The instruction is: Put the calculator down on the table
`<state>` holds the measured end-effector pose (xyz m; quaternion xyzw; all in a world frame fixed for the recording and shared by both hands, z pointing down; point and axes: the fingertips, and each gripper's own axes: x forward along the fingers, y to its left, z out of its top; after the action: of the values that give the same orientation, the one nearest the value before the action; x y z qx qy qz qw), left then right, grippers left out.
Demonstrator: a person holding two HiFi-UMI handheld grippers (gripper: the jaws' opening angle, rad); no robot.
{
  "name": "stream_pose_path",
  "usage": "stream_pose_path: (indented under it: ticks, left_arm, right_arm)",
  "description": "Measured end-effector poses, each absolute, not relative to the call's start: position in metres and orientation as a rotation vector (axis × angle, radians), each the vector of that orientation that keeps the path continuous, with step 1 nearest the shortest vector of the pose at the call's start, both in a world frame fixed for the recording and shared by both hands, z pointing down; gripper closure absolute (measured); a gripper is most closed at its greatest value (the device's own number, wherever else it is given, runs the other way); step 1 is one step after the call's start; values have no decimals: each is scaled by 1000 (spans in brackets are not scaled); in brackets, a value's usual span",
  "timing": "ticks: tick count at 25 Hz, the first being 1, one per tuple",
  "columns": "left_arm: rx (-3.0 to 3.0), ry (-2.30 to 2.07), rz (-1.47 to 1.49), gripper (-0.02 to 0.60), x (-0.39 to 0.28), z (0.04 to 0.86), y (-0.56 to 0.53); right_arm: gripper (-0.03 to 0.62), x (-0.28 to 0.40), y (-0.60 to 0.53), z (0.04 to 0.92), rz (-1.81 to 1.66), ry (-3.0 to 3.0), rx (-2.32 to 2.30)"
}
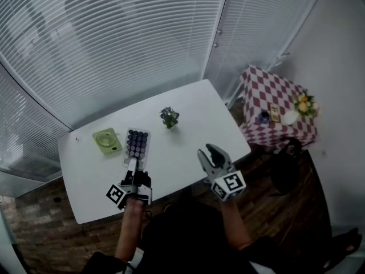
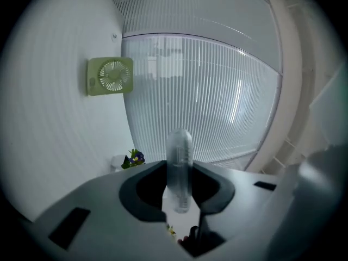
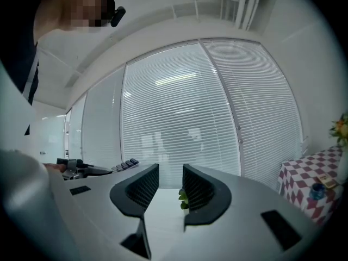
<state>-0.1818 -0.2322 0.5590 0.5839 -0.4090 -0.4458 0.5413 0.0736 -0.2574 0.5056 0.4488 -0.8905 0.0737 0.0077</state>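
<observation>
at the left of the white table (image 1: 85,178) lies a green fan (image 1: 106,140), square and flat on the top. just right of it is the calculator (image 1: 137,144), its dark keys facing up and its long side running away from the person. the left tool (image 1: 134,165) pinches the calculator by its near end; in the left gripper view the calculator (image 2: 179,151) shows edge-on as a thin clear slab with the left tool (image 2: 179,168) closed on both of its faces. that view is turned on its side, so the table (image 2: 54,145) fills its left part with the fan (image 2: 110,76) on it. the calculator lies level over the table beside the fan; whether it touches the top cannot be told.

further right, near the table's far edge, stands a small potted plant (image 1: 169,117) with dark leaves and purple flowers, well apart from the calculator. nearer the person and to the right, the right tool (image 1: 209,150) hangs over the table's near edge. the right gripper view shows the right tool (image 3: 171,178) spread, with nothing between its jaws but the table top and the plant (image 3: 183,197) beyond. closed window blinds (image 1: 114,39) stand behind the table. at the far right a small side table (image 1: 274,93) wears a red and white checked cloth and carries a bunch of yellow flowers (image 1: 304,103).
</observation>
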Motion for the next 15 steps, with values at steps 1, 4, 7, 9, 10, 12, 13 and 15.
stream_pose_path:
  ticks: [1, 4, 7, 9, 10, 12, 13, 15]
  left_arm:
    - [1390, -970, -1050, 482, -179, 561, -233]
    - [1391, -973, -1023, 482, -172, 572, -238]
    - [1366, -973, -987, 482, -166, 590, -243]
    - [1357, -954, -965, 482, -159, 599, -247]
    - [1359, -944, -953, 482, -155, 603, -250]
    - [1356, -924, -932, 483, -147, 612, -254]
    - [1350, -915, -923, 482, -144, 617, -256]
    - [1347, -903, -893, 482, -136, 625, -257]
  right_arm:
    - [464, 75, -257, 506, 232, -2781, 1407]
    - [464, 78, -259, 505, 228, -2783, 1411]
    - [464, 81, -261, 505, 232, -2783, 1413]
    - [464, 84, -261, 507, 245, -2778, 1422]
    - [464, 86, -261, 509, 255, -2774, 1427]
    - [464, 89, -262, 512, 269, -2766, 1433]
    - [464, 90, -262, 512, 272, -2763, 1434]
    - [464, 92, -263, 512, 272, -2762, 1441]
